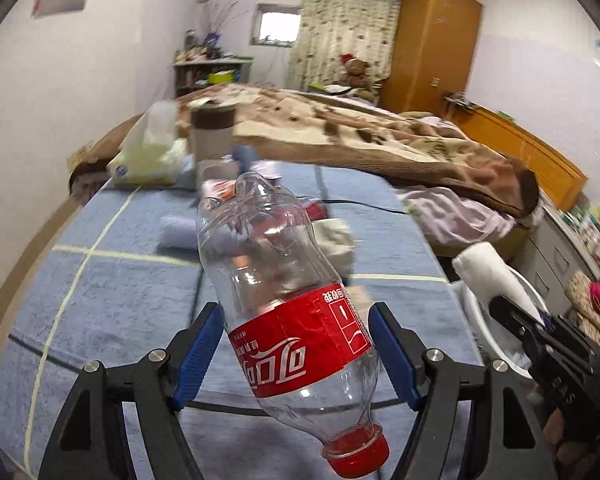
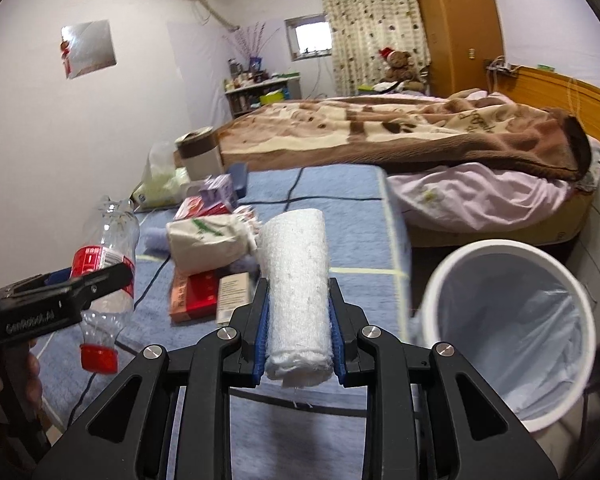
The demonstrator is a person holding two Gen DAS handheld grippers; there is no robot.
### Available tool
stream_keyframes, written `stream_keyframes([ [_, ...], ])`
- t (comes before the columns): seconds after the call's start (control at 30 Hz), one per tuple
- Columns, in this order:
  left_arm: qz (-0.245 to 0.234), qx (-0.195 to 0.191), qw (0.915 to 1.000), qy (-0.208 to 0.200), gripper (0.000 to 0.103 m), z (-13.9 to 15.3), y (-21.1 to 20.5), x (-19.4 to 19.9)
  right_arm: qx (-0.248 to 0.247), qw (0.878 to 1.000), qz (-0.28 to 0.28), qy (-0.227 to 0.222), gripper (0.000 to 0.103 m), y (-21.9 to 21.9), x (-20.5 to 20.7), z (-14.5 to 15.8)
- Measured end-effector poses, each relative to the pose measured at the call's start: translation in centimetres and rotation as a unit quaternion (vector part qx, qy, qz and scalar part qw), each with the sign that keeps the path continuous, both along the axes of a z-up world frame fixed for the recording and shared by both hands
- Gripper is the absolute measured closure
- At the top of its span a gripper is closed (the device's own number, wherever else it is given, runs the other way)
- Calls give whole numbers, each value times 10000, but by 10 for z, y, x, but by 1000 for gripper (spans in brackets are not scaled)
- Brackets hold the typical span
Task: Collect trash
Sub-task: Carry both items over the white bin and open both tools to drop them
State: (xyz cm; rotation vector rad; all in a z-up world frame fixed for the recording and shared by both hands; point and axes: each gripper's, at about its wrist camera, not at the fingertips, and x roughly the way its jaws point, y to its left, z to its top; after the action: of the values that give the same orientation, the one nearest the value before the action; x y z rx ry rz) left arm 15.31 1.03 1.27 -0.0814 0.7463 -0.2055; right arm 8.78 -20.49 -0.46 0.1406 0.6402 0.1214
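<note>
Left wrist view: blue-padded fingers of the left gripper [image 1: 296, 354] clamp an empty plastic bottle [image 1: 290, 312] at its red label, its red cap [image 1: 358, 456] nearest the lens and its base tilted away above the blue cloth-covered table [image 1: 112, 304]. At the right edge, the right gripper [image 1: 516, 312] carries a white roll [image 1: 488, 270].

Right wrist view: right gripper jaws are closed on the white roll, held upright. Just right of it stands a white bin [image 2: 508, 328] with a clear liner. Boxes [image 2: 198, 296] and packets lie on the table behind; the bed [image 2: 400, 136] lies beyond.
</note>
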Motion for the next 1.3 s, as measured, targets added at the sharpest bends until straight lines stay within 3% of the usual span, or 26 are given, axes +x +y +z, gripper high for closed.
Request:
stream_keyframes([
  [0.33, -870, 15, 9960, -225, 28, 19, -87, -12, 33, 9970, -761, -133, 77, -60, -16, 6],
  [0.7, -1717, 35, 9848, -258, 28, 23, -176, -8, 4, 9902, -1395, -51, 77, -114, -20, -2],
  [1.0, -2250, -52, 9743, -53, 28, 12, -245, 16, -9, 9840, -1757, 297, 77, -152, -21, -20],
  [1.3, -2514, 36, 9678, 105, 28, -8, -284, 33, -72, 9807, -1858, 608, 76, -170, -15, -37],
])
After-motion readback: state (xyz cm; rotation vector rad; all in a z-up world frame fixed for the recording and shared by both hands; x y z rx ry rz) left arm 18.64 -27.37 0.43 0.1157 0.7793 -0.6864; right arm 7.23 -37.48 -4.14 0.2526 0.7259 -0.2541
